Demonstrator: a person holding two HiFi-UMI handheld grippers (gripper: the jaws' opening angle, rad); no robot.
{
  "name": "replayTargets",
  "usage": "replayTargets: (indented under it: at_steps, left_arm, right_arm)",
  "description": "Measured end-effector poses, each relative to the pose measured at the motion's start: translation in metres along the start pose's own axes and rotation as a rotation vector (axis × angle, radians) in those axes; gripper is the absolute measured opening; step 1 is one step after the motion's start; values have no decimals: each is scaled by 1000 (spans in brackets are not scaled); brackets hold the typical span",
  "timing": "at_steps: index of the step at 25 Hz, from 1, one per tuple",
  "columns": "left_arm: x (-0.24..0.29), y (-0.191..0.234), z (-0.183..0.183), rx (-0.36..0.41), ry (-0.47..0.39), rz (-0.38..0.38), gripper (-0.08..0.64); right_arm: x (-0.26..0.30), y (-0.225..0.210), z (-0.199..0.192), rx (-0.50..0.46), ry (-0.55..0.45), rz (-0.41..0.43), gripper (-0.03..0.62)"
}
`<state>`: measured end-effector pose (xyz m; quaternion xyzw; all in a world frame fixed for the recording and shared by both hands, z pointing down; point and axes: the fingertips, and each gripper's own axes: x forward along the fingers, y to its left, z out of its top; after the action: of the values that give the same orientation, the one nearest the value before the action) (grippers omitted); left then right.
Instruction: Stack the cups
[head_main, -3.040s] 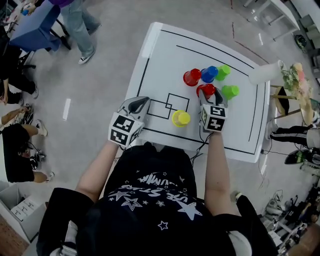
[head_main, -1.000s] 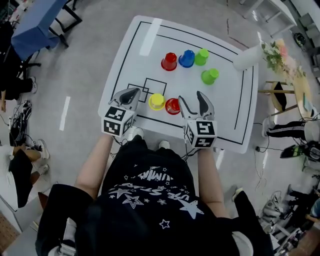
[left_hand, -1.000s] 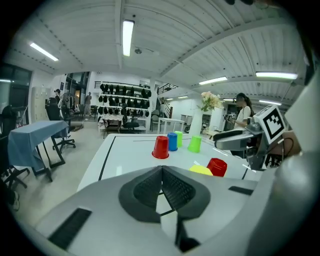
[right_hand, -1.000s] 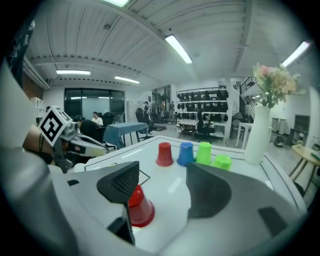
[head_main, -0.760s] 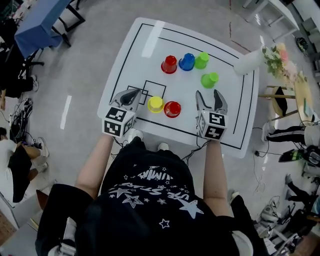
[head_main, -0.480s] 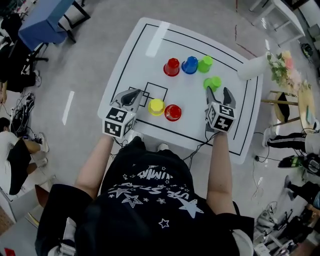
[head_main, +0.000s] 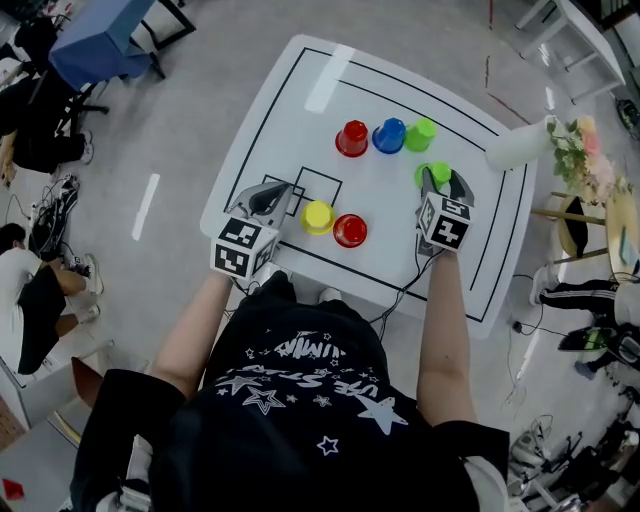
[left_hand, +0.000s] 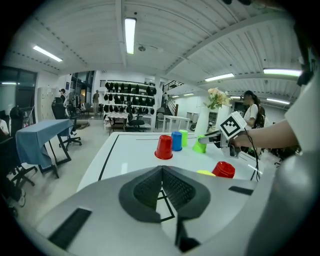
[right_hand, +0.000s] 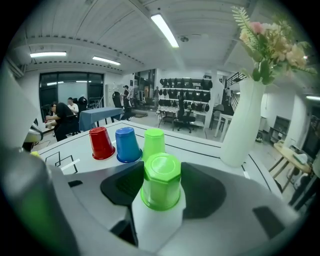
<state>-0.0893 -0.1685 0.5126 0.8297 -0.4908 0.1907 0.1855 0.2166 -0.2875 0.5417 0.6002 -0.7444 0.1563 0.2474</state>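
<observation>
Several upside-down cups stand on the white table (head_main: 300, 110). A red cup (head_main: 352, 138), a blue cup (head_main: 389, 135) and a green cup (head_main: 420, 133) form a row at the back. A yellow cup (head_main: 318, 216) and a second red cup (head_main: 350, 230) sit near the front. My right gripper (head_main: 440, 180) reaches round a lone green cup (head_main: 433, 174). That green cup (right_hand: 161, 181) stands between the closing jaws, and I see no firm press on it. My left gripper (head_main: 275, 198) rests shut and empty, left of the yellow cup.
A white vase with flowers (head_main: 520, 145) stands at the table's right back edge, close to my right gripper. Black lines and small squares (head_main: 318, 185) mark the table top. People sit on the floor at the left, near a blue table (head_main: 100, 45).
My right gripper has moved from beside the front red cup to the right and back, up to the lone green cup, and now has it between its jaws. The left gripper has stayed put.
</observation>
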Motion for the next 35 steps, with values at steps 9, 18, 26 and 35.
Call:
replayTargets:
  at_steps: [9, 18, 26, 35]
  left_arm:
    - [-9, -8, -4, -3, -14, 13, 11]
    - [-17, -25, -7, 1, -33, -2, 11]
    - [-24, -35, -11, 9, -38, -30, 11]
    - [-29, -35, -11, 8, -55, -43, 11]
  right_arm:
    - [-38, 16, -3, -3, -42, 56, 233]
    - [-88, 67, -34, -30, -39, 151, 232]
    - [-117, 107, -61, -78, -16, 189, 233]
    - [-126, 121, -72, -101, 12, 192, 233]
